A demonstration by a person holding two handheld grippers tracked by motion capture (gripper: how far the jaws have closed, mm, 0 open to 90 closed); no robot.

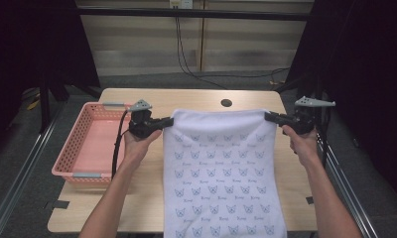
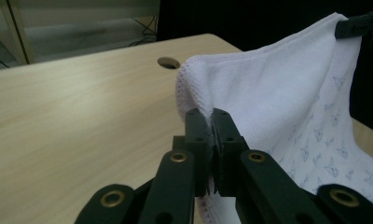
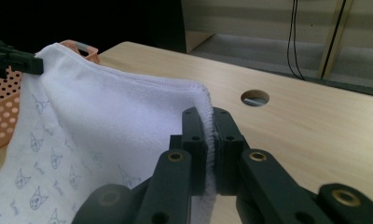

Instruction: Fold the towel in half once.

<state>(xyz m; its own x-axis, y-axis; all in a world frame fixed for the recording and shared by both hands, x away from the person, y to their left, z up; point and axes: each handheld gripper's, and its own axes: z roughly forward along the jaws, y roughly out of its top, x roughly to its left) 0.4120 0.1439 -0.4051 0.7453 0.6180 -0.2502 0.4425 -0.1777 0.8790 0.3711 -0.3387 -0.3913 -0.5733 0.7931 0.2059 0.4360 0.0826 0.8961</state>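
the white towel with its small printed cat faces is held up by its two far corners, one in each claw, and drapes down toward the near edge of the surface, its lower end running off the bottom of the high view. the left claw is pressed together on the far left corner, and in the left gripper view the hem folds right into the closed jaws; the right claw pinches the far right corner the same way, the cloth caught between its jaws in the right gripper view. the top edge sags only a little between them. to do this step well, i'd judge the thing is to keep both corners level and the edge taut, so the cloth hangs flat without a twist, and to move both hands together at one pace. the grip sits very near the hem, so a sharp tug could slip a corner free. the pink basket stands at the left, just beside the left hand, and the cable could catch its rim.
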